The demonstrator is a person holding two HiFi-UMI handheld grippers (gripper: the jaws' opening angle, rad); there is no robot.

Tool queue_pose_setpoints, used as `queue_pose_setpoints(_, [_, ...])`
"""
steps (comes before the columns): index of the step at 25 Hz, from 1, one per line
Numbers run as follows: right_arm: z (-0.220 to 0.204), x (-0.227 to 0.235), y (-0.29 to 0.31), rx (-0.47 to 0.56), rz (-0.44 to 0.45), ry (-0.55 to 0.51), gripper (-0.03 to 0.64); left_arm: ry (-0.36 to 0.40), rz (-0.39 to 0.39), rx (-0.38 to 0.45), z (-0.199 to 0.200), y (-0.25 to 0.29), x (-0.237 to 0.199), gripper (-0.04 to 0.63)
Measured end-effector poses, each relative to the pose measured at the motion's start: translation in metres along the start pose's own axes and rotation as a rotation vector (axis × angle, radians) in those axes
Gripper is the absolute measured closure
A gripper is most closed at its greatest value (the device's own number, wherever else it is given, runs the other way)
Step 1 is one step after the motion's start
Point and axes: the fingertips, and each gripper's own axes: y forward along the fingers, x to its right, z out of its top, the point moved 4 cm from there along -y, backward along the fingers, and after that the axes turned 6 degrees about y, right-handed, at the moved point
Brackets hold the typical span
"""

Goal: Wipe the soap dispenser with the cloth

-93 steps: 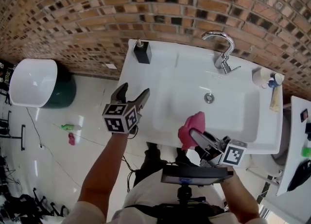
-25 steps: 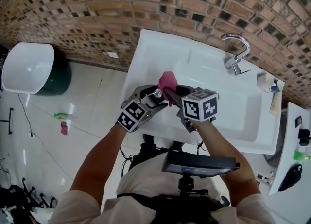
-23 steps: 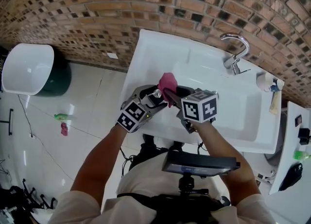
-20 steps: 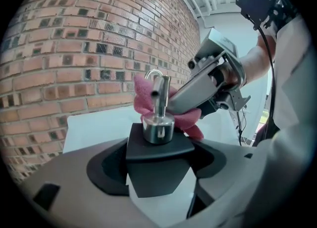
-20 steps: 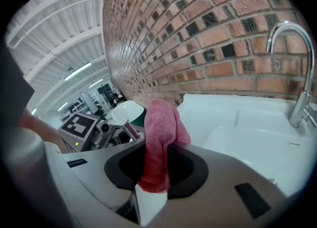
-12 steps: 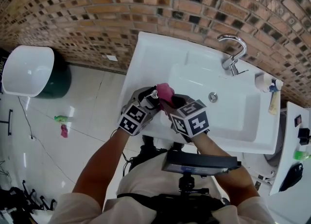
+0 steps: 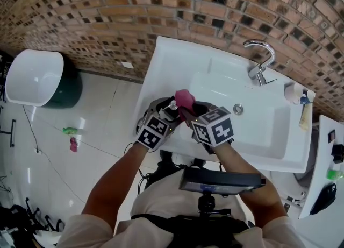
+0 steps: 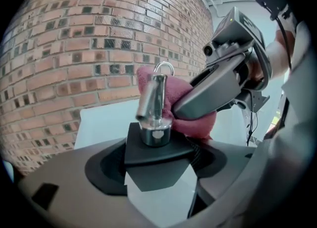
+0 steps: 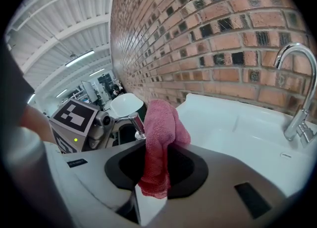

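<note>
Overhead first: from the head view, both tongs meet above the front left corner of the white sink (image 7: pixel 161 58), with the faucet (image 7: pixel 259 58) well apart at the far rim. The left tongs (image 7: pixel 164 114) are clamped wide around the soap dispenser (image 7: pixel 171 108), lifted off the counter. The right tongs (image 7: pixel 188 113) pinch the pink cloth (image 7: pixel 184 99) and press it against the dispenser's top.

Seen from the left gripper view, the dispenser's black body (image 8: pixel 156 148) sits squarely between the jaws, which bear on its sides. Its chrome pump (image 8: pixel 153 98) stands upright with the cloth (image 8: pixel 198 120) bunched just behind and touching it.

Along the right gripper view, the jaws are closed on a fold of cloth (image 9: pixel 161 143), the rest standing up in a soft lump. The pump (image 9: pixel 134 123) shows just beside its left edge.

As for handling, the dispenser looks rigid and smooth, likely a bit slippery and top-heavy at the pump, so a hold low on the flat body seems safest. The pump head would probably sink or turn if pushed hard. The cloth is light and limp, so gripping it near the working end should keep a firm pad for rubbing.
</note>
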Motion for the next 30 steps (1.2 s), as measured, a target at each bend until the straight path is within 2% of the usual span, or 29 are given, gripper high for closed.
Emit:
queue_pose_setpoints(4, [0.006,-0.001,0.005,-0.001,0.002,-0.019,0.503,0.030,-0.037,-0.024,-0.005,-0.010,0.001,0.205])
queue_pose_setpoints(9, [0.011,0.003,0.013,-0.011,-0.002,-0.038,0.503,0.129,-0.096,-0.084,-0.016,-0.025,0.004,0.199])
queue_pose_setpoints(12, [0.012,0.002,0.016,-0.017,0.009,-0.051,0.503,0.280,-0.140,-0.119,-0.024,-0.036,0.000,0.199])
queue_pose_setpoints(15, [0.013,0.002,0.017,-0.015,0.015,-0.057,0.503,0.443,-0.124,-0.160,-0.030,-0.040,-0.022,0.199])
queue_pose_setpoints(18, [0.013,0.002,0.018,-0.010,0.013,-0.049,0.503,0.503,-0.197,-0.179,-0.027,-0.027,-0.032,0.184])
queue_pose_setpoints(21, [0.013,-0.002,0.019,-0.011,0.010,-0.047,0.503,0.493,-0.307,-0.173,-0.025,-0.011,-0.024,0.173])
queue_pose_setpoints(24, [0.015,-0.004,0.020,-0.010,0.015,-0.058,0.503,0.437,-0.350,-0.143,-0.024,-0.001,-0.016,0.173])
queue_pose_setpoints(27, [0.016,-0.002,0.017,-0.012,0.010,-0.059,0.503,0.402,-0.344,-0.109,-0.025,0.002,-0.009,0.204])
queue_pose_setpoints(30, [0.024,0.005,0.013,0.021,-0.007,-0.035,0.503,0.354,-0.291,-0.078,-0.026,0.002,-0.008,0.213])
